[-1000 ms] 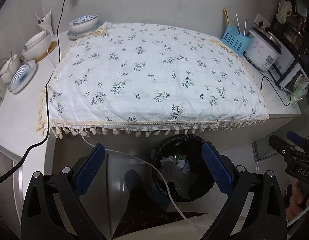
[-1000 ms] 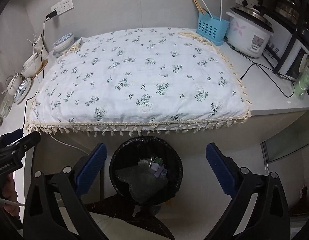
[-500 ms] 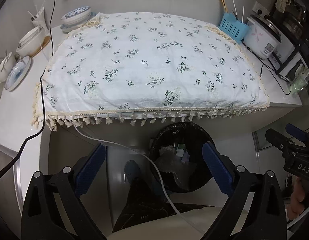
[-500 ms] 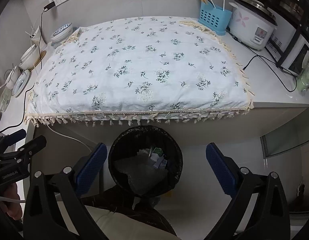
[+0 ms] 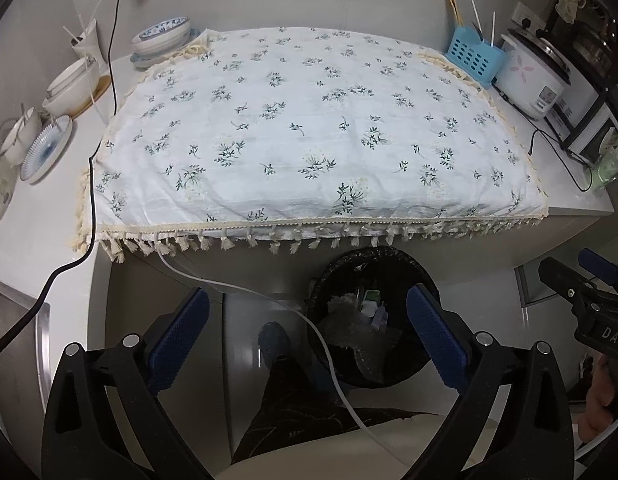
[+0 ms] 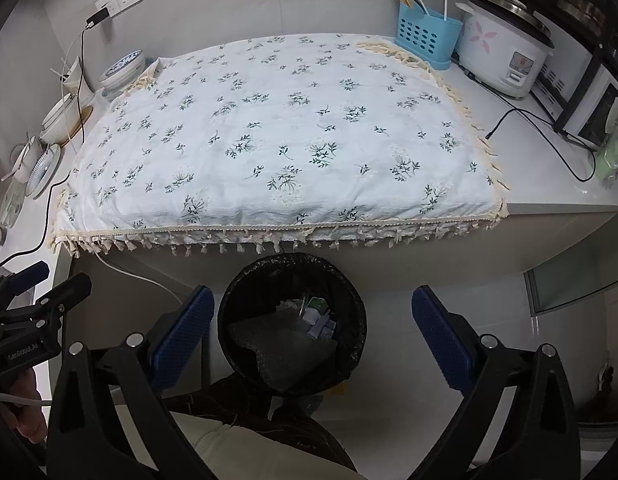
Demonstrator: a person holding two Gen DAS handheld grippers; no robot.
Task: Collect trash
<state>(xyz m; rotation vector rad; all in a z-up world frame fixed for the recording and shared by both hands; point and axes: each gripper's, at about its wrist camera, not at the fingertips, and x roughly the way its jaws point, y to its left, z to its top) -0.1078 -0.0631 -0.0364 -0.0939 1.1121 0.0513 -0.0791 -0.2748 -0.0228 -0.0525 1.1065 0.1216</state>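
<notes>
A black-lined trash bin (image 6: 237,344) stands on the floor under the counter's front edge, holding paper scraps and small packets (image 6: 319,320); it also shows in the left wrist view (image 5: 393,264). My left gripper (image 5: 307,332) is open and empty, held above the floor just left of the bin. My right gripper (image 6: 311,332) is open and empty, held over the bin. Each gripper shows at the edge of the other's view. No loose trash shows on the floral cloth (image 6: 277,136).
The cloth covers the counter (image 6: 549,196). Bowls and plates (image 5: 65,84) stand at the left, a blue utensil basket (image 6: 425,36), rice cooker (image 6: 505,48) and oven rack at the right. A black cable (image 5: 91,184) and a white cable (image 5: 237,288) hang off the front.
Both grippers stayed open. The left view dipped, then rose back toward the counter. The right view shifted slightly left, so the bin sits more centred between its fingers.
</notes>
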